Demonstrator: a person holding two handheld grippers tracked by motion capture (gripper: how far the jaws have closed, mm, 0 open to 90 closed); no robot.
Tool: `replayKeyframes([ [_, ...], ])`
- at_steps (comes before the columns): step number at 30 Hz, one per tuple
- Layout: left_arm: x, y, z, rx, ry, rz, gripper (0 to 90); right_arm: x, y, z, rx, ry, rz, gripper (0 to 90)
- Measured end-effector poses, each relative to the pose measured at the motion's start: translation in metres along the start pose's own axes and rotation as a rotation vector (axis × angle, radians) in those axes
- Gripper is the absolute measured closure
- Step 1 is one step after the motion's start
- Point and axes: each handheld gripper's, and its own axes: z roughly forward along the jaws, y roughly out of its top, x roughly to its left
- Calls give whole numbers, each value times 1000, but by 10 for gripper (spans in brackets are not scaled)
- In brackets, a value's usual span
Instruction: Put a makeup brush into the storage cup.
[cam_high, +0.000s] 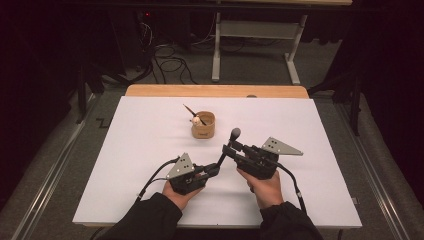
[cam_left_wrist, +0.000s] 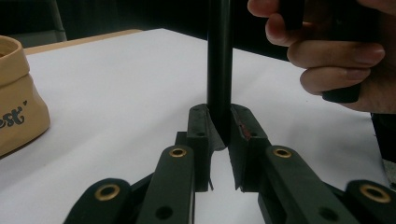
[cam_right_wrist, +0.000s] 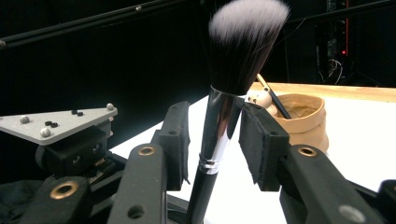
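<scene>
A makeup brush (cam_high: 229, 146) with a black handle, silver ferrule and grey-tipped bristles (cam_right_wrist: 243, 42) stands tilted between the two grippers over the white table. My left gripper (cam_high: 212, 169) is shut on the lower handle (cam_left_wrist: 219, 70), which rises straight up from between its pads. My right gripper (cam_right_wrist: 212, 135) has its jaws on either side of the silver ferrule, with a gap showing on the left side, so it is open around it. A tan cloth pouch (cam_high: 203, 125) stands farther back, holding a thin brush (cam_right_wrist: 273, 100) and a small white round item (cam_right_wrist: 259, 99).
A white sheet (cam_high: 150, 150) covers the table, with a wooden edge (cam_high: 215, 90) at the back. The pouch (cam_left_wrist: 18, 102) sits to the left in the left gripper view. The hand holding the right gripper (cam_left_wrist: 336, 56) is close by. Dark floor, cables and a desk frame lie beyond.
</scene>
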Motion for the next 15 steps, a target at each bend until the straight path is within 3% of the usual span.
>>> replayKeyframes([
  [15, -1, 0, 1, 10, -7, -1, 798, -3, -3, -1, -16, 23, 57, 771],
])
